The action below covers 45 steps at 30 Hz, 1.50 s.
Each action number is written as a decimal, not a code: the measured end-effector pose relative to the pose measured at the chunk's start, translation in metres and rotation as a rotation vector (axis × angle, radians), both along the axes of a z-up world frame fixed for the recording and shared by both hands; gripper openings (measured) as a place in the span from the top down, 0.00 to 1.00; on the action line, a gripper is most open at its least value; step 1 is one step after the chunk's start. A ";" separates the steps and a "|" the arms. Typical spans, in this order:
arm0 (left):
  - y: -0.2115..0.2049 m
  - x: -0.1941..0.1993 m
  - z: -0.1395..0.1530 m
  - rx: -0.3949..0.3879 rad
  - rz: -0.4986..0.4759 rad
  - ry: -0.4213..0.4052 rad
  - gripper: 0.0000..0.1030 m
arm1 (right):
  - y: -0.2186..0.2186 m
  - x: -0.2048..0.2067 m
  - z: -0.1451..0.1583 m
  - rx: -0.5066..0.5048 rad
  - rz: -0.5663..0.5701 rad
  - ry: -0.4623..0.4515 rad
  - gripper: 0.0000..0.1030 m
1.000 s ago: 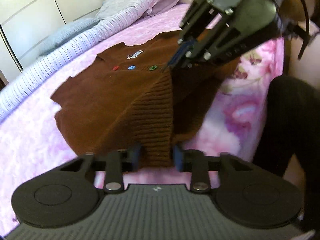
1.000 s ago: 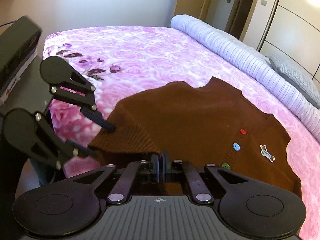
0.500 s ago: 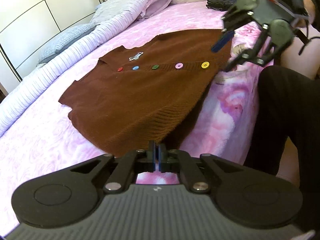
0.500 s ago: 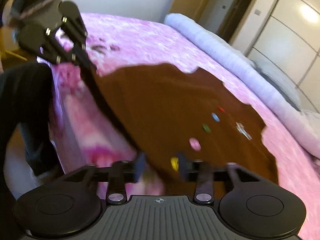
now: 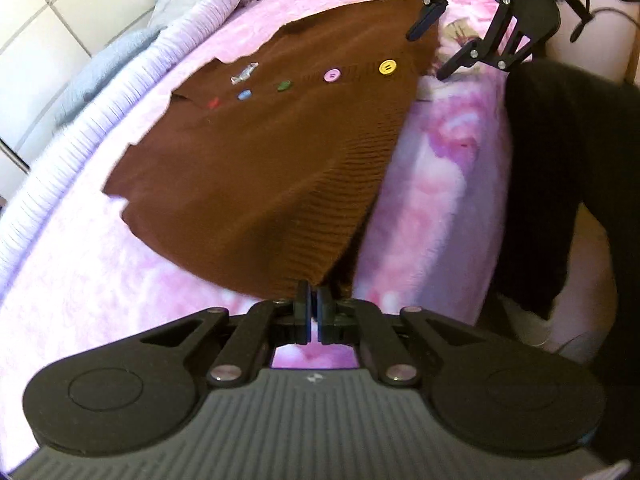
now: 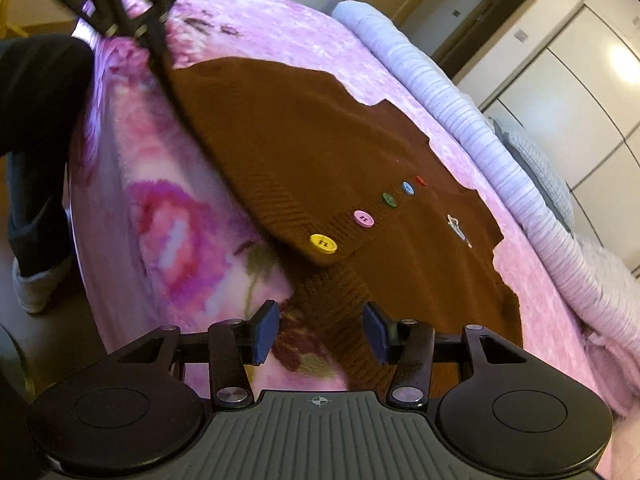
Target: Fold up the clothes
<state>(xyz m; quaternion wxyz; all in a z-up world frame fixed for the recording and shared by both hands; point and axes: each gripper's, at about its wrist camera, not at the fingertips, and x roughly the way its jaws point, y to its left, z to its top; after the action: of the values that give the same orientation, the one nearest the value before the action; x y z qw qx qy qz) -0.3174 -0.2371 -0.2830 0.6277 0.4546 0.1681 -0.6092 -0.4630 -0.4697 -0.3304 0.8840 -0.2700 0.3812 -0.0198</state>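
Note:
A brown knit cardigan (image 5: pixel 256 168) lies front up on the pink bed, with a row of coloured buttons (image 6: pixel 362 218) and a small patch (image 5: pixel 244 73). My left gripper (image 5: pixel 314 305) is shut on the ribbed hem corner nearest it, by the bed's edge. From the right wrist view the left gripper (image 6: pixel 158 50) pinches that far corner. My right gripper (image 6: pixel 320 330) is open just above the other hem corner (image 6: pixel 340 312), below the yellow button (image 6: pixel 322 243), holding nothing. The right gripper (image 5: pixel 434 46) also shows at the cardigan's far end in the left wrist view.
The pink floral bedspread (image 6: pixel 172 232) drops off at the near edge, where a person's dark-trousered leg (image 5: pixel 560 184) and a shoe (image 6: pixel 30 288) stand. A rolled lilac striped blanket (image 6: pixel 448 92) and pillows (image 5: pixel 120 56) line the far side; wardrobe doors (image 6: pixel 592 92) are behind.
The left gripper closed on the hem corner and the right gripper let go and opened. The folded-up hem has been drawn out flat, showing the pink and yellow buttons.

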 end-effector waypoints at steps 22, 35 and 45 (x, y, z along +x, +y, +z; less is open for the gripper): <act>-0.040 0.200 0.037 -0.299 0.497 0.497 0.71 | 0.072 0.079 0.054 0.318 0.166 -0.070 0.53; -0.136 0.298 -0.015 -0.161 0.453 0.820 0.79 | 0.098 0.129 0.026 0.332 0.312 0.056 0.53; -0.141 0.311 -0.015 -0.154 0.422 0.981 0.71 | 0.095 0.134 0.014 0.349 0.312 0.081 0.53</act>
<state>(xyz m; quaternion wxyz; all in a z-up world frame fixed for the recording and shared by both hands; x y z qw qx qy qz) -0.0069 -0.3781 -0.2984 0.6156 0.0258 0.4840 -0.6214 -0.3293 -0.3749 -0.3163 0.8936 -0.1692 0.3676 0.1941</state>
